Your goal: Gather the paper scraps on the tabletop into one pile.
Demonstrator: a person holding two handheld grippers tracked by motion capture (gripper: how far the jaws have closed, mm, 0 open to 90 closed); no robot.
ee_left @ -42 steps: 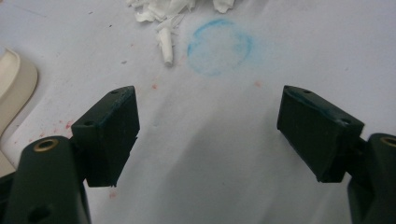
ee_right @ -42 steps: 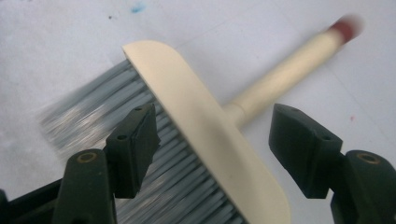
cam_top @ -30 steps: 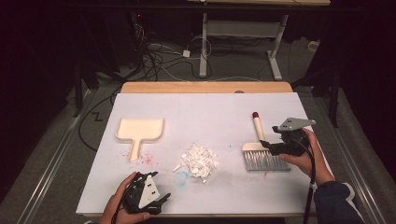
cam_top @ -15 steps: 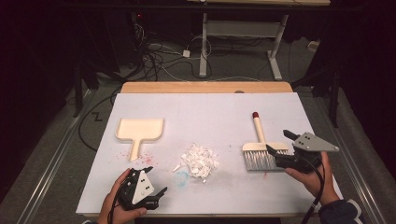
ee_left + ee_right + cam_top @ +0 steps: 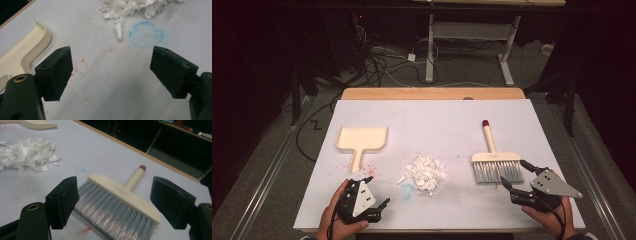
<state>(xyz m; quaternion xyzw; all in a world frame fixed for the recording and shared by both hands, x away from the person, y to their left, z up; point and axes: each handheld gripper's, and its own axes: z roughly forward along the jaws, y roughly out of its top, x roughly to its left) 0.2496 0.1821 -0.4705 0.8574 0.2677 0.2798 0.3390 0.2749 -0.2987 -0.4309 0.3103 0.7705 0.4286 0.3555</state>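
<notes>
Since the earlier frames, my right claw [image 5: 512,175] has let go of the brush [image 5: 495,163] and drawn back toward the near edge of the desk [image 5: 437,115]; its jaws have just been opening and now stand wide with nothing between them. I note the brush lies flat just ahead of that claw, bristles toward me, red-tipped handle pointing away. My left claw [image 5: 382,207] rests near the front edge, jaws wide apart and empty. The shredded paper [image 5: 426,172] sits in one heap mid-desk, between the brush and the cream dustpan [image 5: 361,140] (which lies well to its left, untouched). I judge the sweeping not begun: no scrap is in the pan, so gathering and lifting both remain.
</notes>
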